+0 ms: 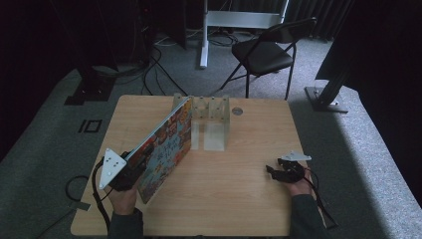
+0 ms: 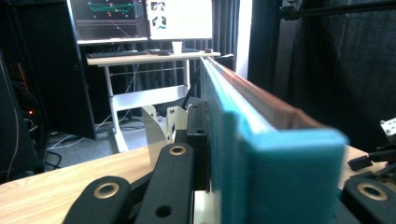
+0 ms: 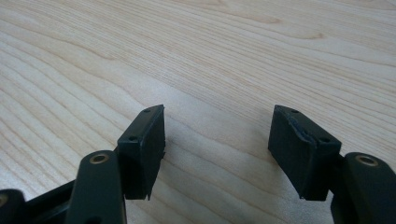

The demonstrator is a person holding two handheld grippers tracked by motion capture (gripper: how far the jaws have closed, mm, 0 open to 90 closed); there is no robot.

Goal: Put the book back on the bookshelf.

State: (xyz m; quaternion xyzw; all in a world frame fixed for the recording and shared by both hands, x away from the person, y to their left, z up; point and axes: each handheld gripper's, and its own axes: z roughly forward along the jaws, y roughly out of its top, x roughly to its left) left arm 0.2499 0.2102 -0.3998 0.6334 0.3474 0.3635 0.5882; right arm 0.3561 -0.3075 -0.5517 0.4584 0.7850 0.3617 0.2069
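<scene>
A colourful picture book (image 1: 166,144) with a teal spine (image 2: 280,177) hangs tilted over the left half of the wooden table (image 1: 239,199). My left gripper (image 1: 142,162) is shut on its near lower edge, and one black pad (image 2: 198,135) lies flat against the cover. The book's far end reaches the clear upright rack (image 1: 211,109) at the table's back, beside its left post; I cannot tell whether they touch. My right gripper (image 1: 272,172) rests at the table's right side, open, with bare wood between its jaws (image 3: 217,149).
A small round grommet (image 1: 237,111) sits in the tabletop right of the rack. Behind the table stand a black folding chair (image 1: 263,52) and a white stand (image 1: 203,45). In the left gripper view, a desk with monitors (image 2: 149,56) is farther off.
</scene>
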